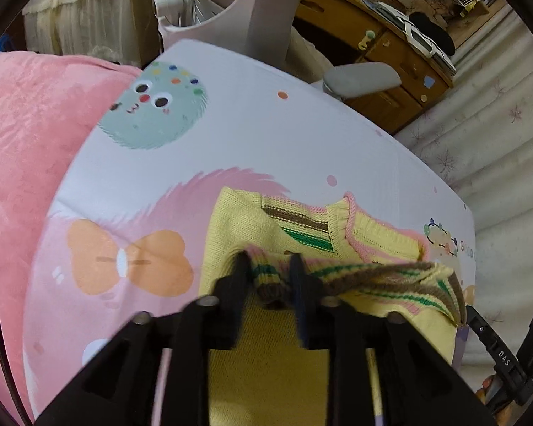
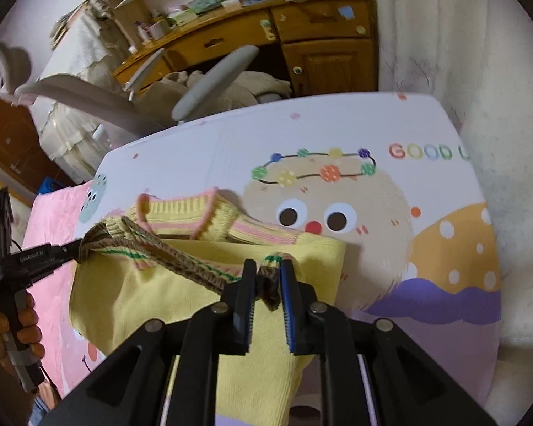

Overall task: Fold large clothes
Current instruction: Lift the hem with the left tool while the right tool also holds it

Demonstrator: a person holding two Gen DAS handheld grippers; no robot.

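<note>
Right wrist: gripper (image 2: 268, 277) pinches ribbed hem (image 2: 269, 285) — yellow knit

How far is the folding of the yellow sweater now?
Done: sleeves look tucked in. In hand: the left gripper and right gripper each pinch the striped hem of the yellow sweater, raised toward the collar. Left: lay the hem down, release, perhaps fold again.

Knit wool, matt plastic, varnished wood

We see the ribbed yellow sweater (image 2: 209, 294), matt black gripper fingers (image 2: 247, 284), smooth printed sheet (image 2: 426, 195), glossy desk (image 2: 323, 35) at twelve o'clock.
</note>
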